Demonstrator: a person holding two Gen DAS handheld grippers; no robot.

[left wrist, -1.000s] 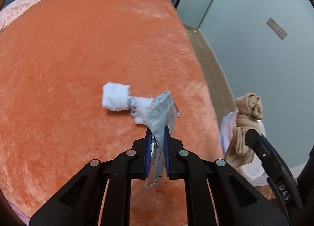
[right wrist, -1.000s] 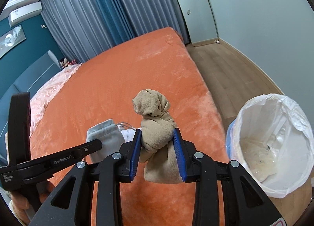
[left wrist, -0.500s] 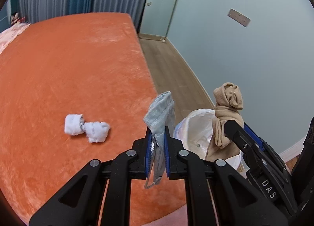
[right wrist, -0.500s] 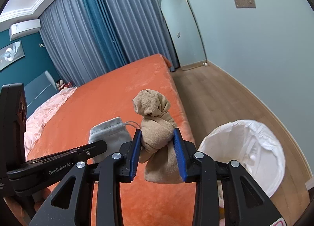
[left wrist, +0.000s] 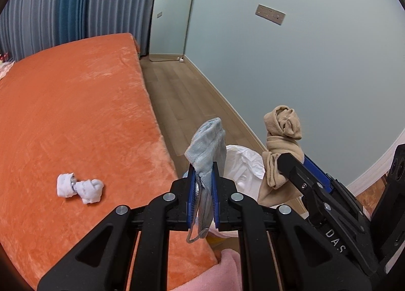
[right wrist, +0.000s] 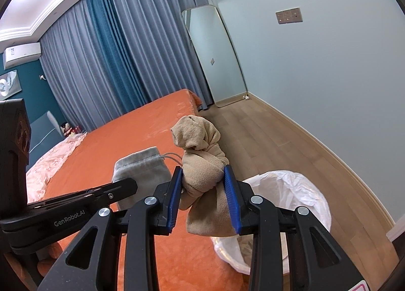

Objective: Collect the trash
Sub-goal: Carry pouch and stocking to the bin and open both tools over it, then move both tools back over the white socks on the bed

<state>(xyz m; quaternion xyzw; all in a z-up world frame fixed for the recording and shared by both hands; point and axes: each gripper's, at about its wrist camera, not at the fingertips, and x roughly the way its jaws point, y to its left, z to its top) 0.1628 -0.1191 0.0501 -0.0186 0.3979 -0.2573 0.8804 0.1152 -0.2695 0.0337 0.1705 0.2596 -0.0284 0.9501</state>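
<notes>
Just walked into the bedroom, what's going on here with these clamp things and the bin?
A person is collecting trash with two tools. The left hand-held gripper is shut on a grey drawstring pouch, and the right hand-held gripper is shut on a knotted beige cloth. Both hang near the white-lined trash bin beside the orange bed. A white sock bundle lies on the bed.

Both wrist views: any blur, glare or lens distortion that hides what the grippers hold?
Left wrist view: sharp, evenly lit; fisheye bends the wall and darkens the corners, yet the grey pouch in the left gripper reads clearly. Right wrist view: bright ceiling glare top left, curved curtains, but the tan bundle in the right gripper is crisp.
</notes>
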